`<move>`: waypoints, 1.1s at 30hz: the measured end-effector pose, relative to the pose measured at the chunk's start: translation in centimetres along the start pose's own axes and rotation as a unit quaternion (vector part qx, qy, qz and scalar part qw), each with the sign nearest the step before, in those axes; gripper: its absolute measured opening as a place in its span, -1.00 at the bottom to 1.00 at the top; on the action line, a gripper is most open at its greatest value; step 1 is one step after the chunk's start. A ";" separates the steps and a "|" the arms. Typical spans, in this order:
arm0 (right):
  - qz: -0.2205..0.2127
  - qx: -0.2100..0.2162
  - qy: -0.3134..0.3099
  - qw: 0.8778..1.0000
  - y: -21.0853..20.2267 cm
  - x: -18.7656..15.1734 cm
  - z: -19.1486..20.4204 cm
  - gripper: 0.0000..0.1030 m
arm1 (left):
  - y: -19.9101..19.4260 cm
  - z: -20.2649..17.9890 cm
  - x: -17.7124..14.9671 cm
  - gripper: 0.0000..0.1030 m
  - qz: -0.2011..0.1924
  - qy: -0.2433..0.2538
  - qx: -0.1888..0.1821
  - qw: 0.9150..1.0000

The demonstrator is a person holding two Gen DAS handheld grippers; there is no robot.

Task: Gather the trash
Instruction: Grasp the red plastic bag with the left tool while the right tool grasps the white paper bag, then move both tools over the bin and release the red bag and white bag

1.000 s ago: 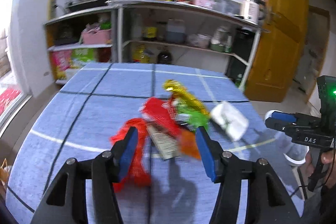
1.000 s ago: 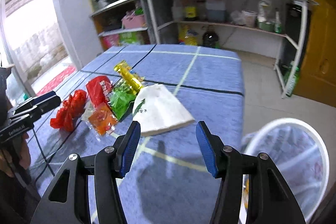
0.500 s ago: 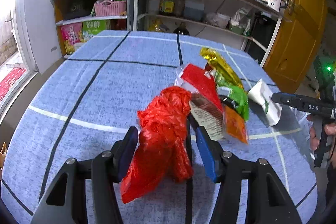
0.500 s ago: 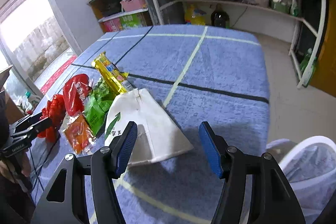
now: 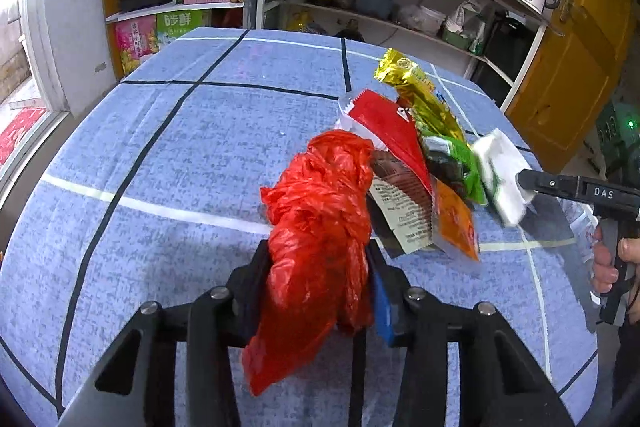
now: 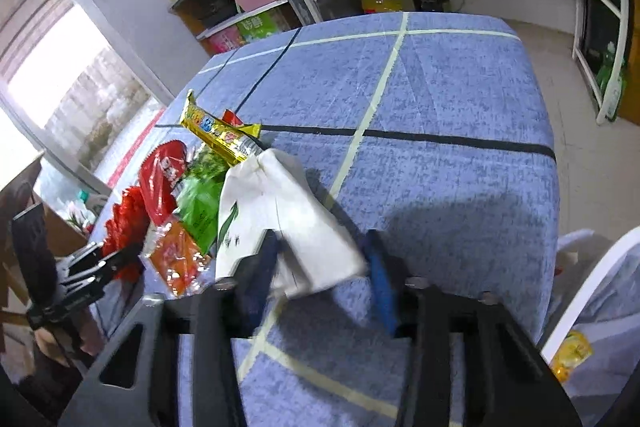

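Both grippers work at once: left gripper (image 5: 318,291) pinches the red bag (image 5: 320,227) between its fingers. Right gripper (image 6: 322,279), half-closed, straddles the white packet (image 6: 280,211), probably grabbing it for the bin (image 6: 592,291).

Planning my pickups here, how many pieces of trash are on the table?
6, maybe more hidden: red plastic bag in left gripper, white packet in right gripper, red, gold, green, orange wrappers between.
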State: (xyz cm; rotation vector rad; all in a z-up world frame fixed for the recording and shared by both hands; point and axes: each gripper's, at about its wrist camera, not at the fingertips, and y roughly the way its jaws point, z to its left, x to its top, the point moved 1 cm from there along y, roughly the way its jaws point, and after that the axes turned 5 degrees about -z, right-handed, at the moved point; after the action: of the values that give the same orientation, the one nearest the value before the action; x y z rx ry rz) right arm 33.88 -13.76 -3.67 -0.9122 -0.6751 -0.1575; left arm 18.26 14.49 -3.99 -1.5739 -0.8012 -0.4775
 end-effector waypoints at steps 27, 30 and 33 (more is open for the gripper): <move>-0.120 -0.061 0.023 0.991 -12.5 -4.6 -0.5 -0.76 | -4.5 -9.4 1.2 -0.14 -0.079 0.040 -0.110 0.990; -0.133 -0.081 0.042 0.987 -14.6 -5.8 -2.3 -0.76 | -4.0 -12.3 1.2 -0.14 -0.073 0.057 -0.128 0.987; -0.147 -0.100 0.065 0.982 -16.6 -7.0 -4.3 -0.76 | -3.5 -15.5 1.3 -0.14 -0.067 0.074 -0.149 0.984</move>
State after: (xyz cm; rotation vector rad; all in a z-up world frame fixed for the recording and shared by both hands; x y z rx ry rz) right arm 23.76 -28.36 1.58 -0.9807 -0.6779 -0.5518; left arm 18.80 -0.25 2.00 -1.7404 -0.7483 -0.8331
